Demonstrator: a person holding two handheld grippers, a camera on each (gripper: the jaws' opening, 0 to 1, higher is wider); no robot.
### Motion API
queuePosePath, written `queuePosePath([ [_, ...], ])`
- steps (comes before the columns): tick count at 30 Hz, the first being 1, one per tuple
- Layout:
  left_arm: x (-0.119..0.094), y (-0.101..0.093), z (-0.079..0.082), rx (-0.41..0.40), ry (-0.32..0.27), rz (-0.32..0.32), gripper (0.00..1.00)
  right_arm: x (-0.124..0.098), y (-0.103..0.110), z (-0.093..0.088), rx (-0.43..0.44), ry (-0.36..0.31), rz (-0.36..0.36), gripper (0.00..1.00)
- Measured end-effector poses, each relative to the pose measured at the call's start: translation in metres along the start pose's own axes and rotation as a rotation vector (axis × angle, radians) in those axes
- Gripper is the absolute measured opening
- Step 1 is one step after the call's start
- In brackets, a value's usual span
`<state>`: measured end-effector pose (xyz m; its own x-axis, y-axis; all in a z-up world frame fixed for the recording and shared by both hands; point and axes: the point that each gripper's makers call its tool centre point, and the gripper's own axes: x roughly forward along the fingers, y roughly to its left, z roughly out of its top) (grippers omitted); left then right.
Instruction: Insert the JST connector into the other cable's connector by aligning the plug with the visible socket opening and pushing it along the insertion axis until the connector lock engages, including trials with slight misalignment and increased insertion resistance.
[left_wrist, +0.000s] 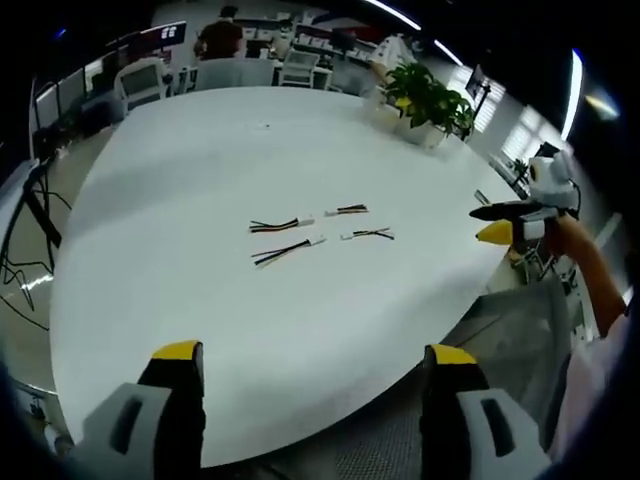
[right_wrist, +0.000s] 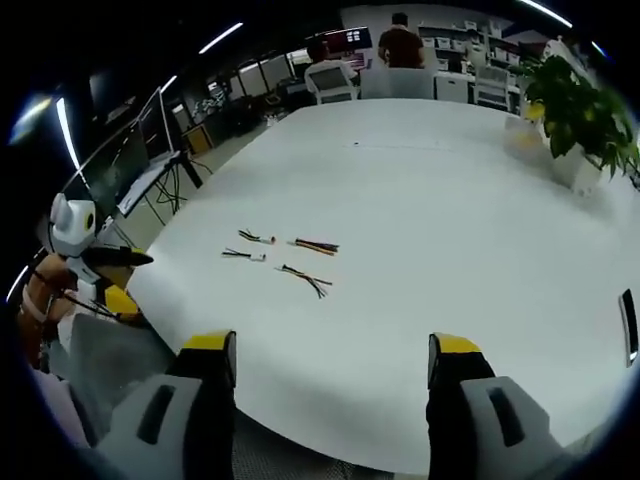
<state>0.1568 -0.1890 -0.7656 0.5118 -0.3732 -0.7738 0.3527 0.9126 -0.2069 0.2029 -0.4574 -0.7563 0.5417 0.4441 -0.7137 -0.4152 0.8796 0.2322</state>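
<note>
— Cables: where are they?
— Four short JST cables (left_wrist: 300, 236) lie mid-tabletop (left_wrist: 200, 160), well in from the near edge, two pairs close together.
— Grippers?
— Left gripper (left_wrist: 312, 372) and right gripper (right_wrist: 333, 365) hover at that edge, jaws spread, empty.
— Risk?
— Probably grabbing wires rather than a housing; the plug would tilt and jam at the socket.

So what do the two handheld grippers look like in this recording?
Both match: the left gripper and right gripper have black jaws with yellow tips on grey bodies. Seen from the other view, each carries a white housing on top. The person wears a light sleeve.
</note>
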Motion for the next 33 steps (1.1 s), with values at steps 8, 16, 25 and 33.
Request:
queuePosePath([
  [8,0.005,0.003,0.019,0.032,-0.013,-0.005,0.86,0.006,0.001,0.009,-0.001,0.001,0.008,0.74],
  [16,0.008,0.003,0.04,0.089,-0.024,-0.008,0.85,0.016,0.003,0.022,-0.037,-0.001,0.009,0.73],
  [25,0.014,-0.001,0.053,0.12,-0.034,-0.02,0.83,0.02,0.002,0.034,-0.041,-0.021,0.012,0.71],
  [33,0.02,-0.007,0.068,0.148,-0.049,-0.04,0.82,0.03,0.002,0.043,-0.036,-0.028,0.013,0.7],
])
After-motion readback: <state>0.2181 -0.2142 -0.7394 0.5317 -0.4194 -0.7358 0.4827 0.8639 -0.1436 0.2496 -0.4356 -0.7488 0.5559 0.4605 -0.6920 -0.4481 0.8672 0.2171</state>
